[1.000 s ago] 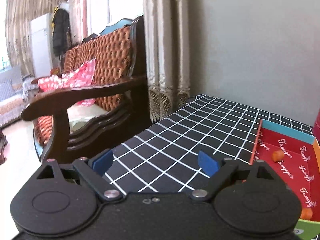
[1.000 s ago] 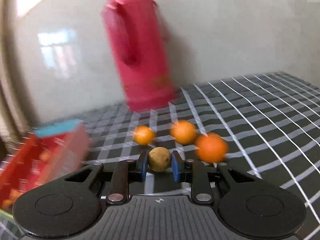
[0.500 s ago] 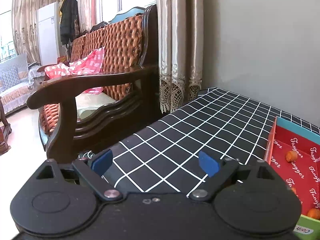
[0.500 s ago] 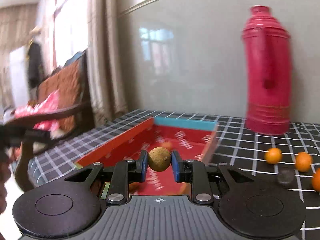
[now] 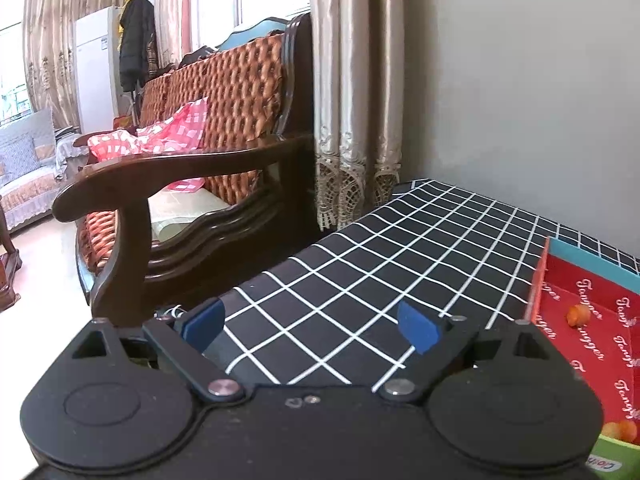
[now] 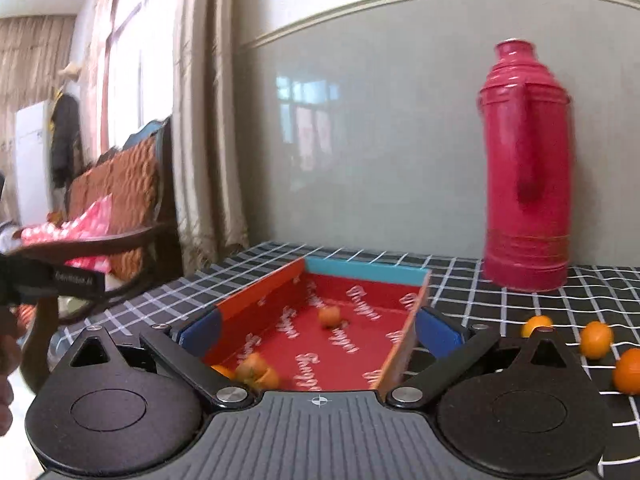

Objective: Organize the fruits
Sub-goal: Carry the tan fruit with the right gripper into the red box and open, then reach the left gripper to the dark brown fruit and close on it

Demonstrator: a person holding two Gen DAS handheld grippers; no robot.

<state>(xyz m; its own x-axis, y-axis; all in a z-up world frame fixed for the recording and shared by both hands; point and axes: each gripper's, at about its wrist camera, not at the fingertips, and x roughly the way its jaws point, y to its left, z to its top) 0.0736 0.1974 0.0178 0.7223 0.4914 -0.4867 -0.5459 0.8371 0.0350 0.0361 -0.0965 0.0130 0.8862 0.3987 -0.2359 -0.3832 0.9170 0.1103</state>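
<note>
A red cardboard box (image 6: 360, 280) with a blue far wall lies on the black checked tablecloth. My right gripper (image 6: 318, 330) is open and empty, held over the box's near end. Small orange fruits (image 6: 256, 370) lie at the near end of the box and one orange fruit (image 6: 330, 316) lies farther in. Three loose orange fruits (image 6: 596, 338) lie on the cloth to the right. My left gripper (image 5: 310, 324) is open and empty above the cloth, left of the box (image 5: 592, 336), which shows an orange fruit (image 5: 579, 314) inside.
A tall red thermos (image 6: 526, 168) stands behind the box to the right, against the grey wall. A wooden armchair (image 5: 192, 184) with a red checked cloth stands beyond the table's left edge, next to curtains (image 5: 352, 92).
My right gripper has opened and let go of the brownish fruit it held, and has moved closer over the box. My left gripper has shifted slightly and stays open.
</note>
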